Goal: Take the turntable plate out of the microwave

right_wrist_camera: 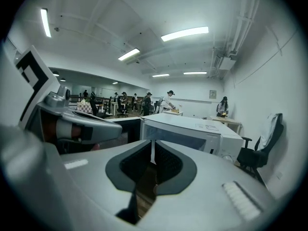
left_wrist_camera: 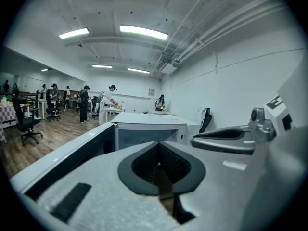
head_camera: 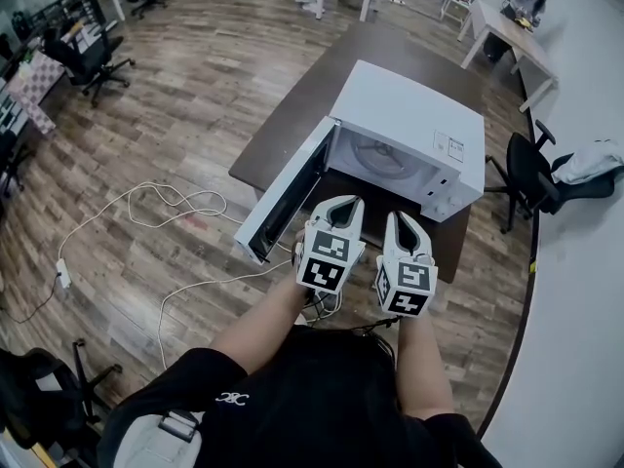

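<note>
The left tool [left_wrist_camera: 158, 164] is closed, its ribbed black pads meeting with nothing between them. The right tool [right_wrist_camera: 153, 157] is all but closed, with only a hairline slit between its dark ribbed pads, and it is also empty. Both have smooth grey shells, and each carries a cube of black-and-white square markers. In the head view the left tool [head_camera: 343, 203] and right tool [head_camera: 400, 218] sit side by side just in front of the microwave [head_camera: 414, 115].

The microwave is a boxy white appliance whose open mouth faces the tools. Its door [head_camera: 283, 198] is swung out to the left, dark on the inside with a white frame.

The turntable plate [head_camera: 378, 156] is in the cavity, a pale, glassy-looking round disc lying flat on the cavity floor. Being circular, it has no long axis.

The microwave stands on a dark brown counter [head_camera: 292, 115] with a smooth top. Around it is a floor [head_camera: 195, 86] of wood-grain planks, where a thin white cable [head_camera: 166, 203] loops.
</note>
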A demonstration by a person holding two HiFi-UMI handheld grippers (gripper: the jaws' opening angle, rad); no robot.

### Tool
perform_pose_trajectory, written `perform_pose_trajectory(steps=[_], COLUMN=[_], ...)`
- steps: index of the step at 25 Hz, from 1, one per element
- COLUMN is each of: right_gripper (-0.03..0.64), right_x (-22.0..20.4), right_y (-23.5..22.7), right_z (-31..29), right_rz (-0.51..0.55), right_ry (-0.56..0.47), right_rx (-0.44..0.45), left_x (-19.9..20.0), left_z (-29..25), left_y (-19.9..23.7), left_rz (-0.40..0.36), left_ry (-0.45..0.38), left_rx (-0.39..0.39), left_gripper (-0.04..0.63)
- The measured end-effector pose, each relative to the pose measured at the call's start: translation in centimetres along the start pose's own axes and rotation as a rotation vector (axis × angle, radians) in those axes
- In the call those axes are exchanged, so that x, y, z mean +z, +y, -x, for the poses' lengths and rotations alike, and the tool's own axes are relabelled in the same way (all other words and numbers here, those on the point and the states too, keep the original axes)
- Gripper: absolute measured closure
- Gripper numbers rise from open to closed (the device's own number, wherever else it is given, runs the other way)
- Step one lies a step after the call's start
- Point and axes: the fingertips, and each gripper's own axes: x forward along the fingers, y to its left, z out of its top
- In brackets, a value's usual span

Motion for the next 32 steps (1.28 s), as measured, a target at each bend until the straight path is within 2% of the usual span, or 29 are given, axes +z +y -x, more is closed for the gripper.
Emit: perform_pose_trajectory(steps=[7, 15, 23, 28, 32], right_gripper=[0.545, 0.476, 0.389, 0.263, 0.174], right_x=[-2.3, -5.8, -10.7, -14.5, -16.6], right_y=[-0.6, -2.4, -2.1, -0.6, -1.5], right_z=[-5.9, -15.0, -24.3, -26.7, -27.7], right_rz=[0.160, 0.407, 0.406, 0.561, 0.674], right_ry=[0.073, 0.165, 0.308, 0.433, 0.487], right_rx=[0.085, 0.148, 0.280, 0.451, 0.472], left_x=[-2.4, -3.0, -4.1, -5.8, -7.1], left_z=[-0.7, -3.3, -3.7, -3.0, -2.8], left_y=[2.0, 4.3, 7.1, 8.6, 9.7], left_rz=[0.037, 0.057, 0.137, 0.187, 0.234], left_ry=[0.035, 0.039, 0.055, 0.080, 0.096], left_rx=[0.054, 0.170, 0.311, 0.390, 0.434], left_gripper=[0.588, 0.588, 0.588, 0.588, 0.588])
